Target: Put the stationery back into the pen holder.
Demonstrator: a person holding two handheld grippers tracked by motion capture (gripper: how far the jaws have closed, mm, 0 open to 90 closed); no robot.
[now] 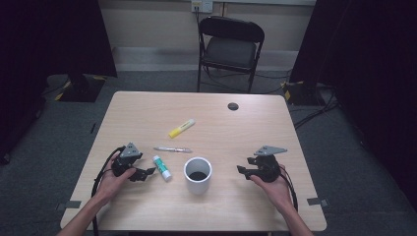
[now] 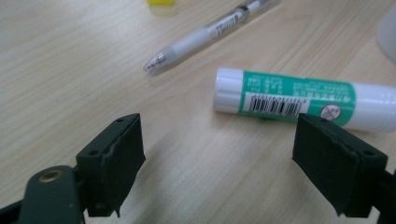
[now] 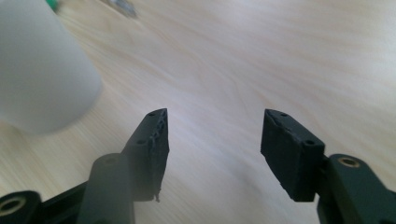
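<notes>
A white and green glue stick [image 1: 162, 166] [image 2: 303, 99] lies on the wooden table [image 1: 147, 113], just left of a white cup [image 1: 197, 174] [image 3: 37, 79]. My left gripper [image 1: 146, 172] [image 2: 219, 163] is open, its jaws close behind the glue stick without touching it. A clear pen [image 1: 172, 149] [image 2: 210, 32] lies just beyond the glue stick, and a yellow highlighter [image 1: 181, 128] [image 2: 161, 2] lies farther back. My right gripper [image 1: 241, 170] [image 3: 212, 149] is open over bare table to the right of the cup, nothing between its jaws.
A dark round cable hole [image 1: 233, 106] sits near the table's far edge. A black folding chair [image 1: 230, 46] stands behind the table. Dark curtains hang at both sides. Cables trail from each gripper over the near table edge.
</notes>
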